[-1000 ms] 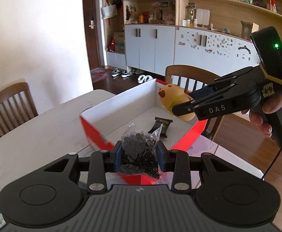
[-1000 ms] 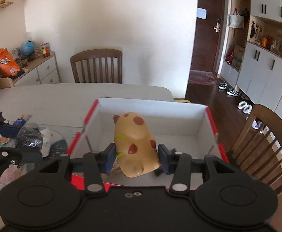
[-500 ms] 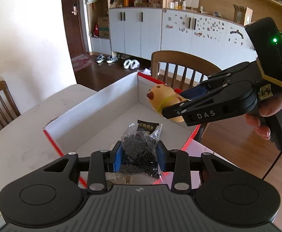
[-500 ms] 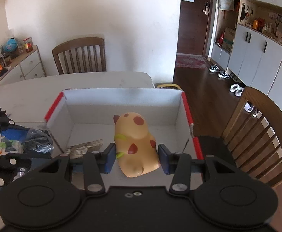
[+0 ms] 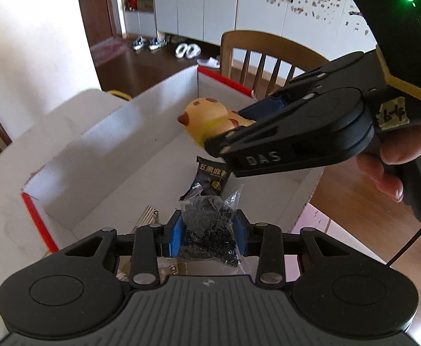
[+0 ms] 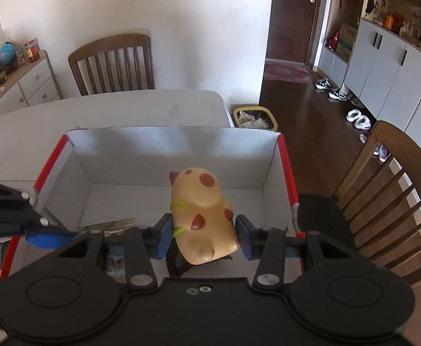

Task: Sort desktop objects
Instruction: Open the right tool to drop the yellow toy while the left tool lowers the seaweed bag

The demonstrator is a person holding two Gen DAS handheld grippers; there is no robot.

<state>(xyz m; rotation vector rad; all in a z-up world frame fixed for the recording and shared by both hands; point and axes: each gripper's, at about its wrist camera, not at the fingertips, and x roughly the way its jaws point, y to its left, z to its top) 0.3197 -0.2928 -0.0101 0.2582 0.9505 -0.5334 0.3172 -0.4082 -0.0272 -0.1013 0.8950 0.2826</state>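
Note:
My left gripper [image 5: 209, 235] is shut on a clear bag of black bits [image 5: 209, 225] and holds it over the near part of the open white box with red edges [image 5: 95, 141]. My right gripper [image 6: 203, 236] is shut on a yellow toy animal with brown spots [image 6: 201, 213] and holds it above the box [image 6: 167, 150]. The toy [image 5: 207, 115] and right gripper also show in the left wrist view, above a black snack packet [image 5: 212, 177] lying in the box. The left gripper's blue pad [image 6: 47, 238] shows at the right wrist view's left edge.
The box sits on a white table [image 6: 124, 106]. Wooden chairs stand at the far side [image 6: 112, 63] and right side [image 6: 392, 201]. A yellow bin [image 6: 253, 116] stands on the floor beyond the table. A silvery packet [image 6: 115, 226] lies in the box.
Both grippers have moved forward and lower over the box with their objects still held. The box now fills more of both views.

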